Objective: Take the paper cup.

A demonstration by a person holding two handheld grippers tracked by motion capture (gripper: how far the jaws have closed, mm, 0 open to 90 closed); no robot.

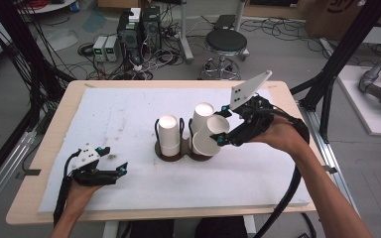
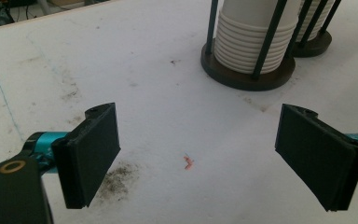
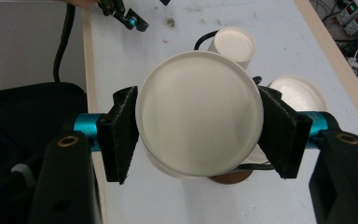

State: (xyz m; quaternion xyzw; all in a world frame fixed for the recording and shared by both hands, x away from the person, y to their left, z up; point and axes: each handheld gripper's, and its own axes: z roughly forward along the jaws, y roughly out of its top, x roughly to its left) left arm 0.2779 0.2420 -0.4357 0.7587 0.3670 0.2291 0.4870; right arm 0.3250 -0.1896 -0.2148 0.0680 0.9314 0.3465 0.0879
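Observation:
Two dark round holders with upright black rods stand mid-table, each with a stack of white paper cups: the left stack (image 1: 167, 133) (image 2: 249, 37) (image 3: 234, 44) and the right stack (image 1: 202, 115) (image 3: 299, 92). My right gripper (image 1: 222, 125) (image 3: 199, 134) is shut on a single white cup (image 1: 207, 141) (image 3: 199, 112), pads on its two sides. The cup hangs low against the right stack, over that holder's brown base (image 3: 228, 177). My left gripper (image 1: 110, 171) (image 2: 198, 154) rests open on the white mat at the front left, nothing between its pads.
A white mat (image 1: 129, 114) covers the wooden table (image 1: 54, 124). Dirt smudges (image 2: 116, 179) and a small red fleck (image 2: 188, 162) lie near the left gripper. Beyond the table's far edge stand a stool (image 1: 225, 47), electronics boxes and cables on the floor.

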